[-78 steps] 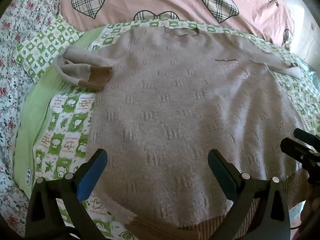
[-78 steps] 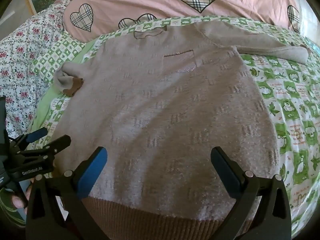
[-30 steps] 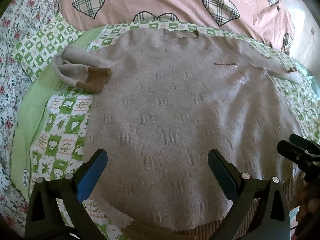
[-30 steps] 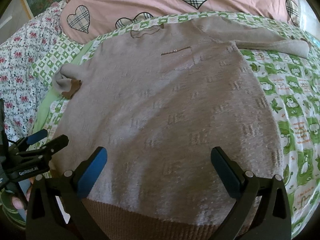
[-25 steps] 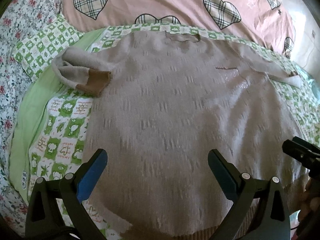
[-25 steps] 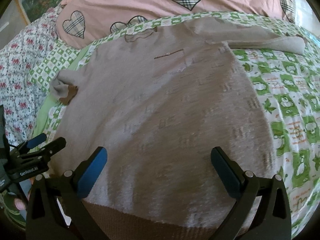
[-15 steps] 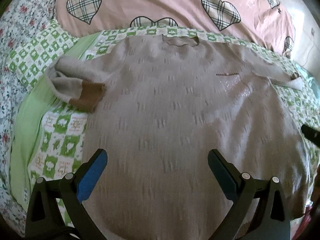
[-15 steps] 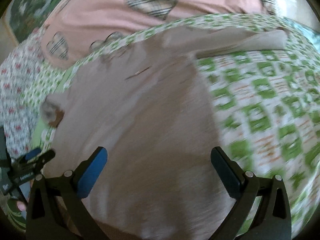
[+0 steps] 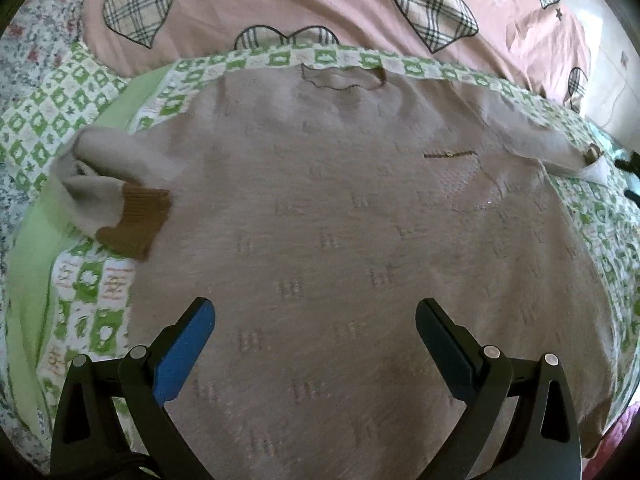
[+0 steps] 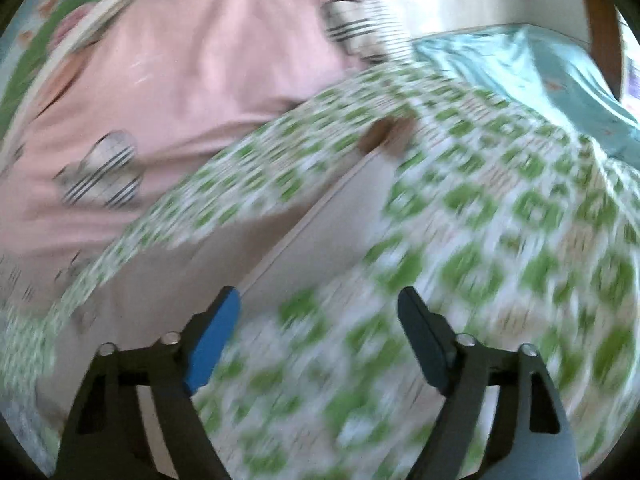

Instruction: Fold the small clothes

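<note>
Beige knit sweater [image 9: 340, 240] lies flat on the quilt [image 9: 92, 300], its sleeve [image 10: 320, 216] stretched out ahead of my right gripper [image 10: 318, 314]. Both it and my left gripper [image 9: 314, 328] are spread, empty. The blurred right view could make me pinch quilt with the sleeve.

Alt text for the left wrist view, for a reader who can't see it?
A beige knit sweater lies flat, front up, on a green-checked blanket, one brown-cuffed sleeve bunched at its side. The open left gripper hovers above its lower half, holding nothing.
</note>
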`<move>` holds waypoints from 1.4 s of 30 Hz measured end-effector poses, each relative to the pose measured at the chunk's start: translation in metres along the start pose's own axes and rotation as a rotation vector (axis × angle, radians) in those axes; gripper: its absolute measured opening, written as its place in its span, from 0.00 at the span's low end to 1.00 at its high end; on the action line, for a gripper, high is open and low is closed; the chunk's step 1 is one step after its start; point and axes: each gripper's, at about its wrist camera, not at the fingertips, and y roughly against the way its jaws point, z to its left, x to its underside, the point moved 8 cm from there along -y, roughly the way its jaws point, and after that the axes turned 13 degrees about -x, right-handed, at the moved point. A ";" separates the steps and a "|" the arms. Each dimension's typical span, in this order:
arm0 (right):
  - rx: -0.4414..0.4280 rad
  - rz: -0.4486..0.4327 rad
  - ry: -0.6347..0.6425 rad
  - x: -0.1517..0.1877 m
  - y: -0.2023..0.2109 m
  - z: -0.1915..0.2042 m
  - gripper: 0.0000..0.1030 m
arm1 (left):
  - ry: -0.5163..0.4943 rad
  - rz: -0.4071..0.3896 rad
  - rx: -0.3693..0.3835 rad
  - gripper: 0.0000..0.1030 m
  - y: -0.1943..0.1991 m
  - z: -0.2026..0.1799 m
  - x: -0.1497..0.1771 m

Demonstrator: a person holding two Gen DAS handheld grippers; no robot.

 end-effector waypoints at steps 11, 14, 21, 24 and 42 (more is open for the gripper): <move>0.022 0.016 -0.180 -0.060 -0.070 -0.065 0.20 | 0.008 0.036 -0.020 0.98 -0.025 -0.001 -0.002; -0.021 -0.025 -0.140 -0.061 -0.058 -0.053 0.12 | 0.011 0.053 -0.018 0.98 -0.029 0.001 -0.001; -0.254 -0.046 0.024 -0.034 -0.026 0.046 0.11 | 0.041 0.046 0.020 0.98 -0.025 0.002 -0.002; -0.399 0.003 0.079 -0.003 -0.024 0.114 0.11 | 0.062 0.034 0.039 0.98 -0.020 0.006 -0.002; -0.812 0.434 0.245 0.249 -0.111 0.402 0.11 | 0.245 0.033 0.137 0.98 -0.022 0.077 -0.007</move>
